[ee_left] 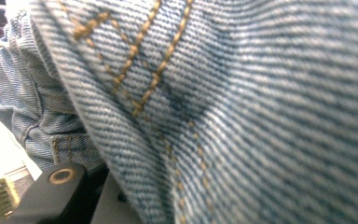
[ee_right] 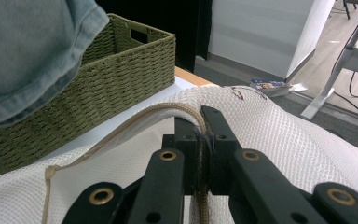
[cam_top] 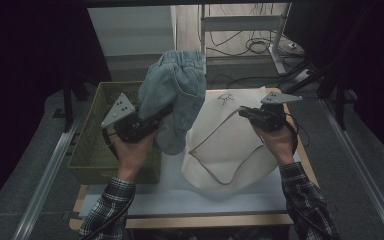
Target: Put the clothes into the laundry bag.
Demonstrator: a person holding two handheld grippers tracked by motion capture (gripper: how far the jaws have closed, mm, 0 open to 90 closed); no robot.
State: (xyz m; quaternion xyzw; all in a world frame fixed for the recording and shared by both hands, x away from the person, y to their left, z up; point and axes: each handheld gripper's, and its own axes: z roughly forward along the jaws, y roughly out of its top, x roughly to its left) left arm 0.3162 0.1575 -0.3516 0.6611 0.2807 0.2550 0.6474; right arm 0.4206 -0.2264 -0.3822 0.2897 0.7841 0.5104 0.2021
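Observation:
A light-blue denim garment (cam_top: 177, 92) hangs bunched above the table between the basket and the bag. My left gripper (cam_top: 152, 119) is shut on its lower left part, and in the left gripper view the denim (ee_left: 242, 112) lies right against the camera over a black jaw. A white mesh bag (cam_top: 230, 145) with a beige-trimmed opening rests on the table. My right gripper (cam_top: 244, 114) is shut on the bag's rim; the right gripper view shows my right gripper (ee_right: 200, 133) pinching the trim and holding the bag (ee_right: 284, 140) up.
A green woven basket (cam_top: 92, 145) stands at the table's left, also seen as the basket (ee_right: 121, 74) under the denim (ee_right: 28, 56). The white tabletop (cam_top: 180, 200) has a wooden front edge. Desk legs and cables (cam_top: 252, 45) lie on the floor behind.

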